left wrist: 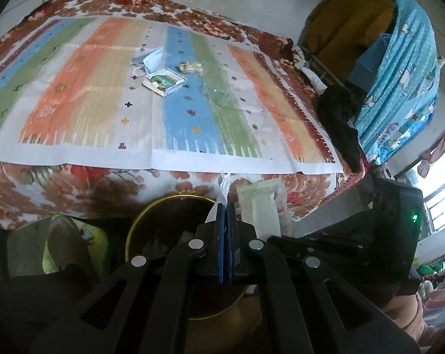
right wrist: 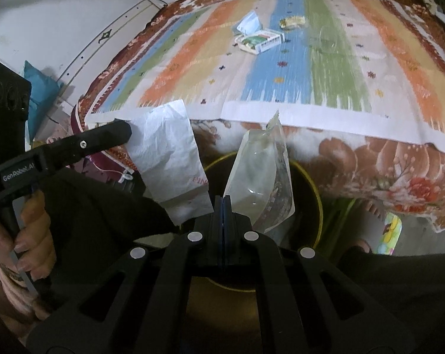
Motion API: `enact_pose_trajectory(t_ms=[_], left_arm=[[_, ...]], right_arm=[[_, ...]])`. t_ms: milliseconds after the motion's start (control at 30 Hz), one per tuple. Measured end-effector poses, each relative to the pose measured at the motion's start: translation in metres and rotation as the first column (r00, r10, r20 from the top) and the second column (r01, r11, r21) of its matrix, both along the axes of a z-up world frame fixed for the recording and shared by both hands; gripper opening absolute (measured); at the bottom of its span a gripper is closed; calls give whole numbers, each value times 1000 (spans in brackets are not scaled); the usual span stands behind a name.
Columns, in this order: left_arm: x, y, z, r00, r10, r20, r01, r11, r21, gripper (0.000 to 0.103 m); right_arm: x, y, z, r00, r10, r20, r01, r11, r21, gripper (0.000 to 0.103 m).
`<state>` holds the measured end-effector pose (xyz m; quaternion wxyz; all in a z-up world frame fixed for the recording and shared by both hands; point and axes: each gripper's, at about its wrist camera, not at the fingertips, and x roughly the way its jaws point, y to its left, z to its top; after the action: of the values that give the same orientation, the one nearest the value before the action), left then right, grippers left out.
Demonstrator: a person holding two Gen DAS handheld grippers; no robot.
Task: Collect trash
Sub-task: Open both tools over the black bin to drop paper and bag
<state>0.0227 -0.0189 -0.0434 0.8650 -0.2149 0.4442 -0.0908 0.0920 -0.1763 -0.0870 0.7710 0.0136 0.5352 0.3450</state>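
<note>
My left gripper is shut on a white paper packet; in its own view only the packet's thin edge shows. My right gripper is shut on a clear plastic pouch, which hangs beside the left tips. Both pieces hang over a dark bin with a gold rim on the floor. On the striped bedcover lie a blue face mask, a small white and green box, a gold wrapper and a clear plastic scrap.
The bed's flowered edge runs just beyond the bin. A person's hand grips the left gripper's handle, and a bare foot stands right of the bin. Black clothing and a blue curtain stand right of the bed.
</note>
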Motion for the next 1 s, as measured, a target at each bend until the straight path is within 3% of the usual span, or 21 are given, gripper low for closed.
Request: enact_pose_trajectory(t_ms=[133,200,367,833,933,1000], left_arm=[[1,1,-2,1000,6,-15,-6,1000,-15,2],[2,3,-4,1000,16,-24,-17,1000,-27,13],[1,7,-2,999,42,-15,-43,999,-30,23],[3,10,-1,998,65,-12,-65,998,0,33],[8,12,0,998,67,-19,-67,998,9,36],[11,16,5,997,81,-12,-81,997,20,43]], right_arm=[[-2,4,-9,999,12,-39,-13,1000,-7,4],[-2,7,-10,998,28,-48,-28,1000,-2,22],[0,8,-9,999,20,-48,-20,1000,2,25],[7,7,-4,999,5,-44,-4,1000,28,36],[15,9,1,999,3,-32,-2,999,39,43],[23,9,8,1000,-5,-21,6,999,43,43]])
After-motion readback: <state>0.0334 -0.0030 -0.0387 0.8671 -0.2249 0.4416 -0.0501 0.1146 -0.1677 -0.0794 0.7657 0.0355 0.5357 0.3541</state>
